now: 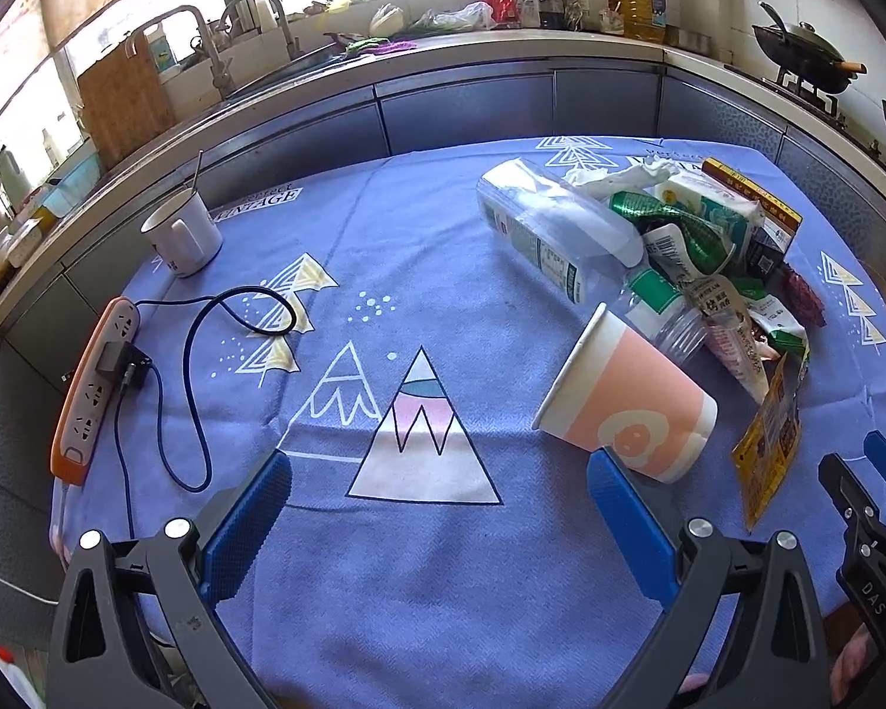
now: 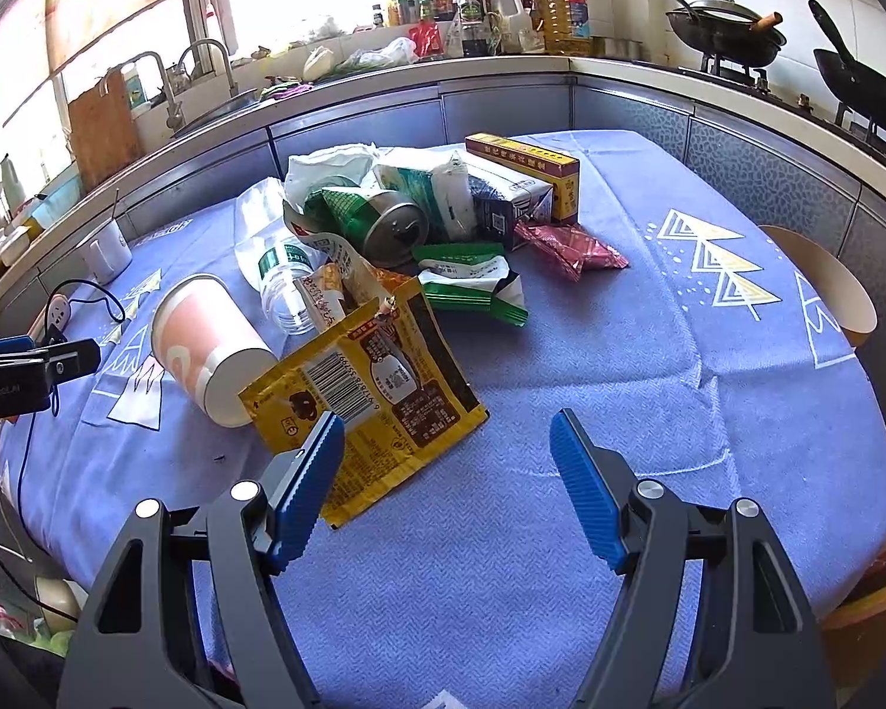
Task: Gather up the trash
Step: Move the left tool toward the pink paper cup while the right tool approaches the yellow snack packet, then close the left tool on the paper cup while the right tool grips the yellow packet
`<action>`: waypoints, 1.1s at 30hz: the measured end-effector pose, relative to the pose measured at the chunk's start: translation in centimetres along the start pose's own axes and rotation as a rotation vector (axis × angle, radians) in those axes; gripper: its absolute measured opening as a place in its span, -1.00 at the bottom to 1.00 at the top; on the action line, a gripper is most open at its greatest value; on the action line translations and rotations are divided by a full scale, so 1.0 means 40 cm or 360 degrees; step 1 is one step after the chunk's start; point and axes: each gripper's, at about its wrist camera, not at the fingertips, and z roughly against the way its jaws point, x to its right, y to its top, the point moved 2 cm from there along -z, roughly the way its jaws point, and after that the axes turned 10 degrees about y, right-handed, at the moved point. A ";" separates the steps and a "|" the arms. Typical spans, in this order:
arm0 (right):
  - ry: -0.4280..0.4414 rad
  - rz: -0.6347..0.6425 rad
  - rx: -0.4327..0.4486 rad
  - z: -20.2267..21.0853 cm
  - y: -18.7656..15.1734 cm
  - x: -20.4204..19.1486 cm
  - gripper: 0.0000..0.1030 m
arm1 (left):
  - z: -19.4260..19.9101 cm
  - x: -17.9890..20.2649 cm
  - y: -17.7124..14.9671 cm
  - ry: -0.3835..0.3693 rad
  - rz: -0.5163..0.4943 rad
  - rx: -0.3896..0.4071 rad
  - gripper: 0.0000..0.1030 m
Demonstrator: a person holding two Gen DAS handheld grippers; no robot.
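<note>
A heap of trash is seen on a table covered by a blue cloth (image 2: pixel 650 354). In the left wrist view the left gripper (image 1: pixel 440 493) is held over bare cloth with its jaws spread wide and nothing between them. A pink paper cup (image 1: pixel 626 399) lies on its side at about one o'clock from it, just beyond the right blue pad, apart from it as far as can be told. A clear plastic bottle (image 1: pixel 552 224) lies further off toward one o'clock, touching the rest of the heap.

In the right wrist view the right gripper (image 2: pixel 448 443) is likewise released, nothing being grasped. A yellow wrapper (image 2: pixel 378 390) lies at eleven o'clock from it, one corner hidden behind the left blue pad. At twelve o'clock, well beyond, a green can (image 2: pixel 378 221), a green packet (image 2: pixel 472 283), a red packet (image 2: pixel 570 248) and a yellow box (image 2: pixel 525 162) are piled together.

A white mug (image 1: pixel 186 230) and a power strip (image 1: pixel 94 390) are set at ten o'clock in the left view.
</note>
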 end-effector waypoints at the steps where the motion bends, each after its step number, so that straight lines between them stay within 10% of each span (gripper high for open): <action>1: 0.0001 0.0003 0.0002 0.000 0.000 0.000 0.39 | 0.000 -0.002 0.000 -0.0011 0.0009 0.0009 0.94; 15: 0.0068 0.0275 -0.0060 -0.026 -0.007 -0.090 0.30 | -0.061 -0.078 0.036 -0.0727 0.0274 0.0068 0.72; 20: 0.0088 0.0411 -0.0153 -0.066 -0.025 -0.134 0.29 | -0.109 0.007 0.055 -0.0770 0.0121 -0.0065 0.39; 33: -0.0142 0.0300 -0.0116 -0.109 -0.010 -0.046 -0.01 | -0.139 0.087 0.036 -0.0832 0.0072 -0.0186 0.43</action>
